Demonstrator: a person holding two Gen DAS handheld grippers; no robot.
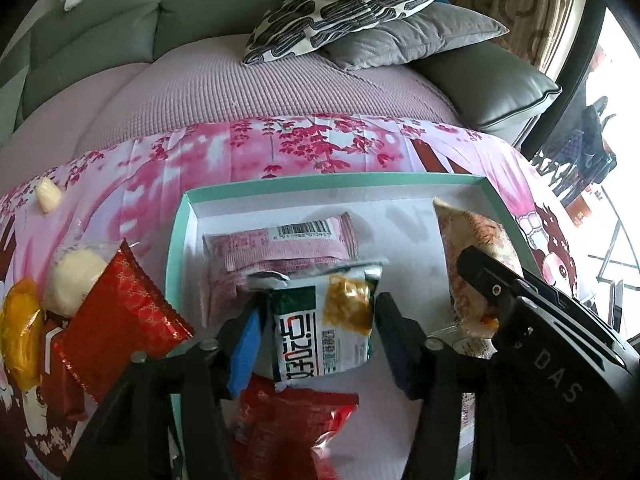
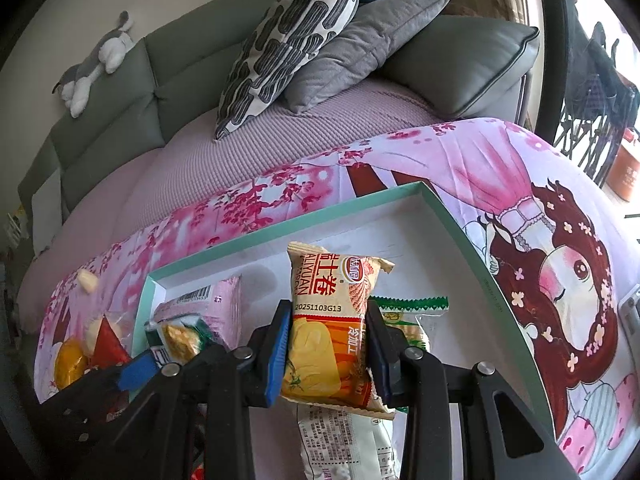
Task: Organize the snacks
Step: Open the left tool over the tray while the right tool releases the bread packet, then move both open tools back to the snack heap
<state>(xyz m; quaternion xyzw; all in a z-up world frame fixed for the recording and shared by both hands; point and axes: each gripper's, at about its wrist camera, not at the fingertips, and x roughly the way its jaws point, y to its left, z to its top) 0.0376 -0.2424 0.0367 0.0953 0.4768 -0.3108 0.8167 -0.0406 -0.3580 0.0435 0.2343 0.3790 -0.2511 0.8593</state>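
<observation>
The right gripper (image 2: pixel 326 354) is clamped on the orange egg-roll packet (image 2: pixel 328 328), pads squeezing its middle, and it hangs just above the floor of the teal-rimmed box (image 2: pixel 460 220). Over on the other side, the left gripper (image 1: pixel 316 336) stands parted around the green-and-white snack bag (image 1: pixel 326 320), which lies flat in the box with a visible gap at each pad, so that one looks let go. Here is the worry: the orange packet is pinched across a puffy, air-filled body, and a slack squeeze could let it slide out crooked, landing on the green-edged packet (image 2: pixel 404 316) under it instead of on bare floor. The two grippers also sit close, and the right one's black body crowds the left view; a careless lift on either side could knock them together. Pulling the left away low risks dragging the green-and-white bag onto the pink barcode packet (image 1: pixel 276 248) behind it. Outside the box, a red packet (image 1: pixel 120 312) and round pastries (image 1: pixel 76 280) wait on the pink cloth (image 1: pixel 320 148).
</observation>
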